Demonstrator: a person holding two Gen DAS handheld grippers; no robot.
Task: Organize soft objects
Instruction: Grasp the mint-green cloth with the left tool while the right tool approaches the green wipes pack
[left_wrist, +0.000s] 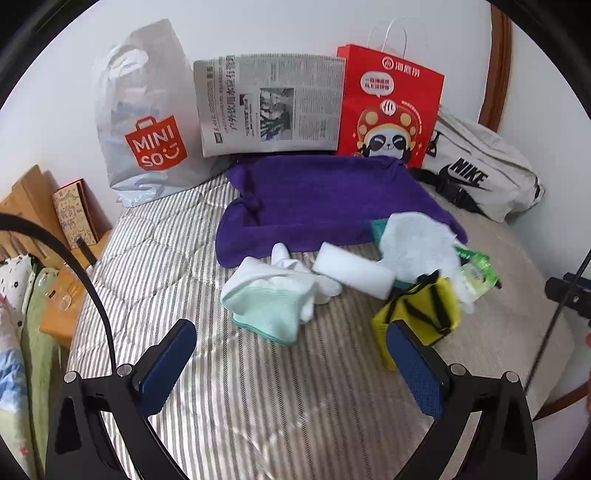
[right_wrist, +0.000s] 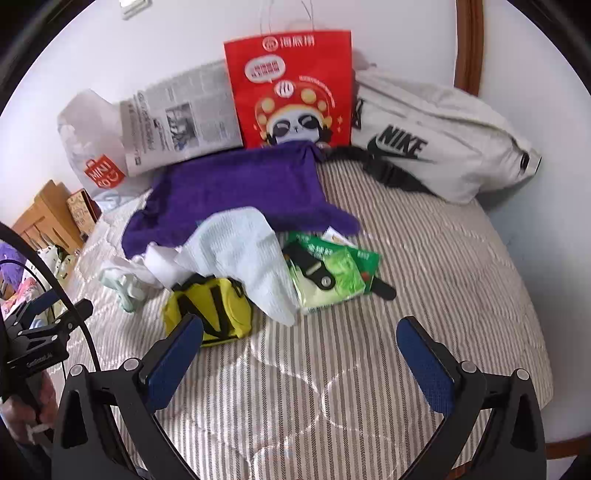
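A pile of soft things lies on the striped bed (left_wrist: 166, 258). A purple towel (left_wrist: 314, 195) (right_wrist: 236, 188) is spread at the back. On its near edge rest a pale blue cloth (left_wrist: 417, 243) (right_wrist: 236, 247), a white roll (left_wrist: 354, 269) and a mint-edged white cloth with socks (left_wrist: 273, 295). A small yellow bag (left_wrist: 417, 317) (right_wrist: 210, 310) lies in front. My left gripper (left_wrist: 291, 354) is open, hovering just short of the mint cloth and yellow bag. My right gripper (right_wrist: 299, 350) is open over bare bedding, nothing between its fingers.
Along the wall stand a grey Miniso bag (left_wrist: 144, 122), a newspaper (left_wrist: 269, 103), a red paper bag (left_wrist: 388, 107) (right_wrist: 291, 88) and a grey Nike bag (left_wrist: 476, 170) (right_wrist: 432, 140). A green tissue pack (right_wrist: 332, 273) with a black strap lies right of the pile. A wooden nightstand (left_wrist: 55, 229) is left.
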